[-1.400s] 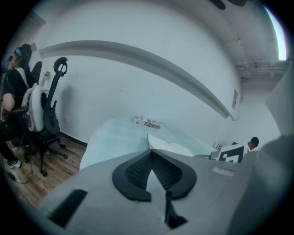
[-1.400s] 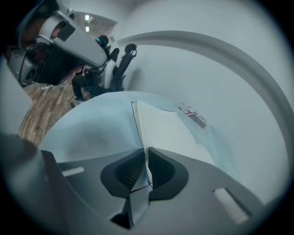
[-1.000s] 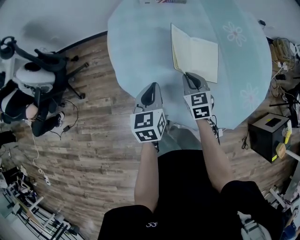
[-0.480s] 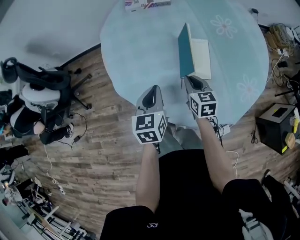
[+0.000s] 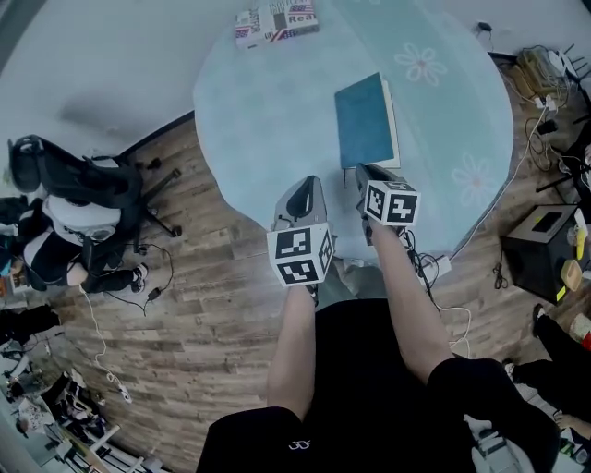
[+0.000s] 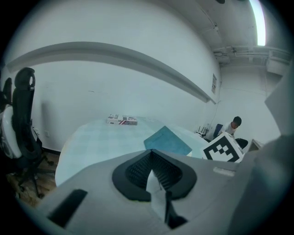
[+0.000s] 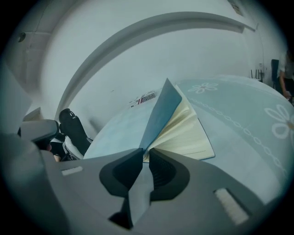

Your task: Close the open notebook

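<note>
Teal notebook (image 5: 367, 122) looking shut from the head view — right gripper view showing its cover tilting ajar over the pages, right gripper (image 7: 144, 155) just opening to a narrow gap, cover's corner sitting at its tips, left gripper (image 6: 151, 158) staying out of it — closed, empty.

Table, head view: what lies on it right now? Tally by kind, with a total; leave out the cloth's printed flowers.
Notebook: 1
Box: 1
Total: 2
</note>
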